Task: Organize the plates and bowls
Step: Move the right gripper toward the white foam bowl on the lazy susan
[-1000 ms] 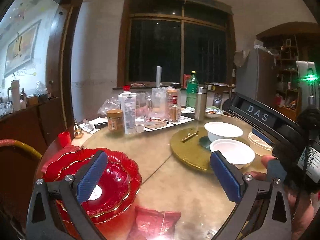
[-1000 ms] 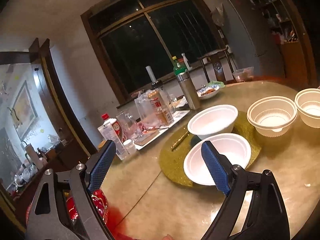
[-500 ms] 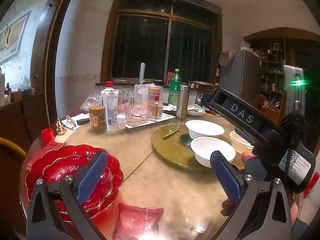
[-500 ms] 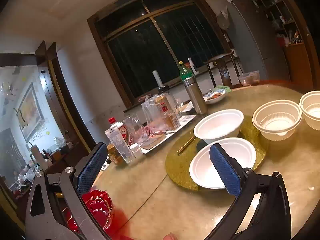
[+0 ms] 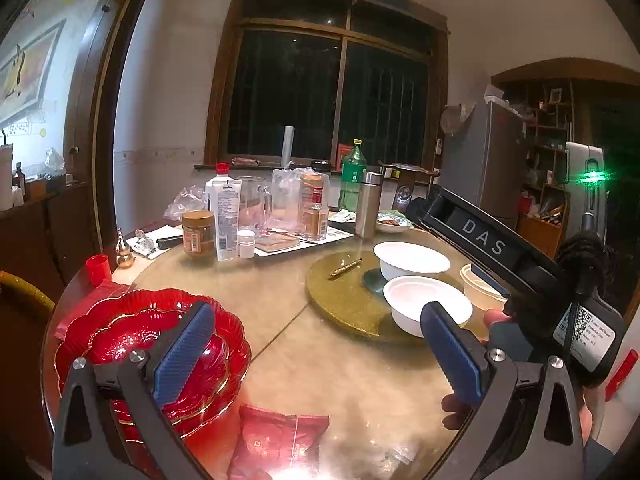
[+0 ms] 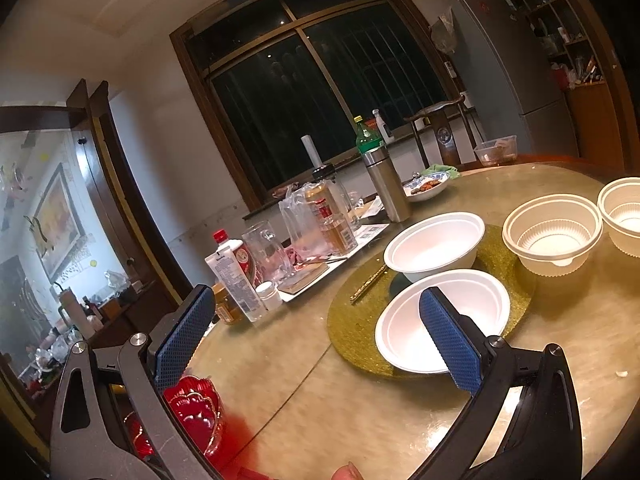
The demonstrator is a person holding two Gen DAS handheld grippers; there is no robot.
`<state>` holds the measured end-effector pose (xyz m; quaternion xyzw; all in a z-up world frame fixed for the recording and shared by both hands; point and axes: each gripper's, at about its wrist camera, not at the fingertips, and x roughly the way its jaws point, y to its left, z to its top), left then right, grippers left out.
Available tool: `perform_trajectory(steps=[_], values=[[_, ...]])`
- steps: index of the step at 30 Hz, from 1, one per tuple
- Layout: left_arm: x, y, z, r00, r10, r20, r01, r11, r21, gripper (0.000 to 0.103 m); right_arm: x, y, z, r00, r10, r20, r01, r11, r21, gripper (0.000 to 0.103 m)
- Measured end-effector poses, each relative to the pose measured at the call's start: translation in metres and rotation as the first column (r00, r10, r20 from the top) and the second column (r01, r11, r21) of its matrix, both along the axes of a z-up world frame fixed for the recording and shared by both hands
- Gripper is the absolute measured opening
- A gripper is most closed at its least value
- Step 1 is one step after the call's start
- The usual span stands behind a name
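Note:
A stack of red glass plates (image 5: 120,340) sits at the table's near left; its edge shows in the right wrist view (image 6: 192,412). Two white foam bowls (image 5: 426,306) (image 5: 412,258) stand on a gold round mat (image 5: 344,300); they also show in the right wrist view (image 6: 444,316) (image 6: 434,244). Two ribbed plastic bowls (image 6: 552,236) (image 6: 626,212) stand to the right. My left gripper (image 5: 316,356) is open and empty above the table. My right gripper (image 6: 316,340) is open and empty, its right pad just before the near foam bowl.
Bottles, jars, a glass mug and a steel flask (image 5: 370,204) crowd the table's far side on a tray. A red packet (image 5: 280,440) lies at the near edge. A small dish of food (image 6: 426,188) sits beyond the flask. The right gripper's body (image 5: 520,272) reaches in from the right.
Both grippers have drawn back and risen a little; the view now takes in more of the table. Both stay open. Plates and bowls have not moved.

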<state>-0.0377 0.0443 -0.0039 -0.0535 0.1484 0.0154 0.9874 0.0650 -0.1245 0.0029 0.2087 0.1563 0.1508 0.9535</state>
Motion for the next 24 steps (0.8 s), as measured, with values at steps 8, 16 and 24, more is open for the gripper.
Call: perform_trajectory(steps=[8, 16, 24], values=[[0.005, 0.004, 0.003, 0.999, 0.005, -0.040, -0.006, 1.000, -0.019, 0.103, 0.005, -0.002, -0.002, 0.999, -0.013, -0.041, 0.012, 1.000, -0.021, 0.103], [0.028, -0.010, 0.013, 0.994, -0.003, -0.105, 0.005, 1.000, 0.023, 0.103, 0.006, -0.033, 0.008, 0.990, -0.027, -0.137, 0.015, 0.996, -0.092, 0.103], [0.085, -0.043, 0.010, 0.958, -0.095, -0.271, 0.092, 0.995, -0.022, 0.103, 0.013, -0.110, -0.005, 0.935, -0.015, -0.354, 0.014, 1.000, -0.005, 0.103]])
